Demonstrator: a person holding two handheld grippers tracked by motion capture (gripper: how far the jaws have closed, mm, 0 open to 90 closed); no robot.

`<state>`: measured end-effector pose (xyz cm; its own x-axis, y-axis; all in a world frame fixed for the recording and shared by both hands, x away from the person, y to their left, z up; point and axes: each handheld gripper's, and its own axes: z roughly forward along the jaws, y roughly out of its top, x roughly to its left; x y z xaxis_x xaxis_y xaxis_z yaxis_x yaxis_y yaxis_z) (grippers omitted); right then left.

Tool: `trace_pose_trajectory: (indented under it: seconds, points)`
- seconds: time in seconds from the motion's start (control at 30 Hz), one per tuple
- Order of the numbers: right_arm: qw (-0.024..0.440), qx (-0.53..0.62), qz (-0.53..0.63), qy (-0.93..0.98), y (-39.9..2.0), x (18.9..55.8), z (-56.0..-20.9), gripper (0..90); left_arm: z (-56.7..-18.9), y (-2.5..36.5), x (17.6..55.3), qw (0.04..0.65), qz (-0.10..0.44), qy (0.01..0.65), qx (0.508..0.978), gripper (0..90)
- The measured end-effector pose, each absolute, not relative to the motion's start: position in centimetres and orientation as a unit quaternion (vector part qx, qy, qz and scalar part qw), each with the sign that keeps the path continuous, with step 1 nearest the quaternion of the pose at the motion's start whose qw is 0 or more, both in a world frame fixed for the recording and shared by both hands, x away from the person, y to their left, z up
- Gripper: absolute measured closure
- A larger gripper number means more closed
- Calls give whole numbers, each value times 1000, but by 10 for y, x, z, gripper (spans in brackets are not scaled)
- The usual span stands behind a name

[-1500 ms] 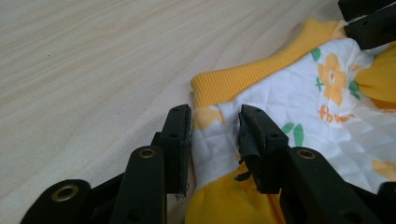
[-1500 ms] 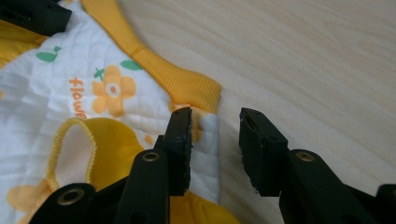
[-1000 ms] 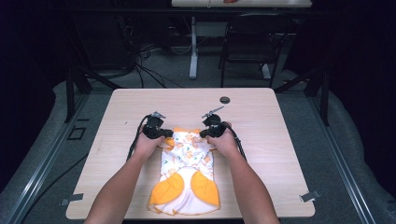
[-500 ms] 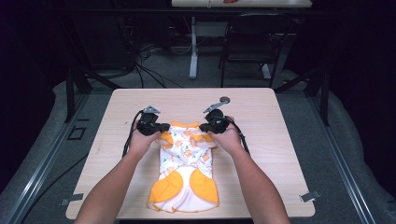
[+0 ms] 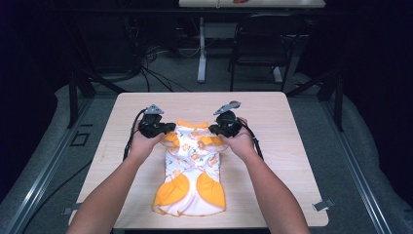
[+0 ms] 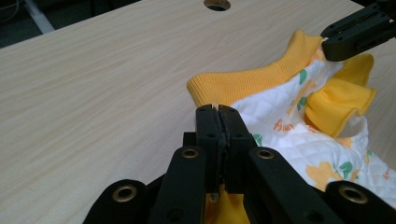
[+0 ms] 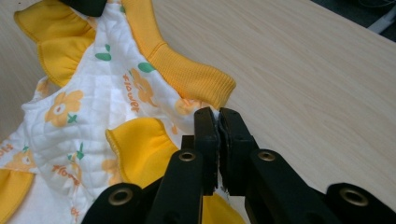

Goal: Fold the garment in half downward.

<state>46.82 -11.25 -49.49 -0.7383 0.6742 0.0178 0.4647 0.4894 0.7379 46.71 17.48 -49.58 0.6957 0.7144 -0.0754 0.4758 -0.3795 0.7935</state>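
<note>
One little top (image 5: pixel 195 165) is laid flat in the middle of the tabletop (image 5: pixel 292 146), with its bottom hem near the front edge. It is white with orange flowers and yellow frills. It looks soft, light and floppy, so it is best held by its thick yellow neck band (image 6: pixel 252 81) or the shoulders. Two grippers are seen. The left gripper (image 6: pixel 217 112) is pinched on the cloth at one shoulder. The right gripper (image 7: pixel 217 116) is pinched on the other shoulder. One round hole (image 6: pixel 216 4) is seen near the far edge.
</note>
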Motion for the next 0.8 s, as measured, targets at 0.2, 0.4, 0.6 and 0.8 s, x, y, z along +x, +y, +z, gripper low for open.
trace_pose_trajectory:
  seconds: [0.2, 0.4, 0.6, 0.8]
  points:
    - [168, 325, 369, 854, -108, 470, -474, 865, -480, 174, 470, 428, 158, 364, 812, 882]
    - [206, 316, 373, 848, -106, 469, -450, 865, -460, 172, 470, 434, 180, 348, 811, 882]
    - [222, 301, 374, 848, -106, 460, -444, 865, -459, 172, 464, 433, 187, 331, 817, 882]
    - [231, 275, 368, 858, -105, 444, -449, 867, -465, 176, 450, 439, 186, 318, 819, 881]
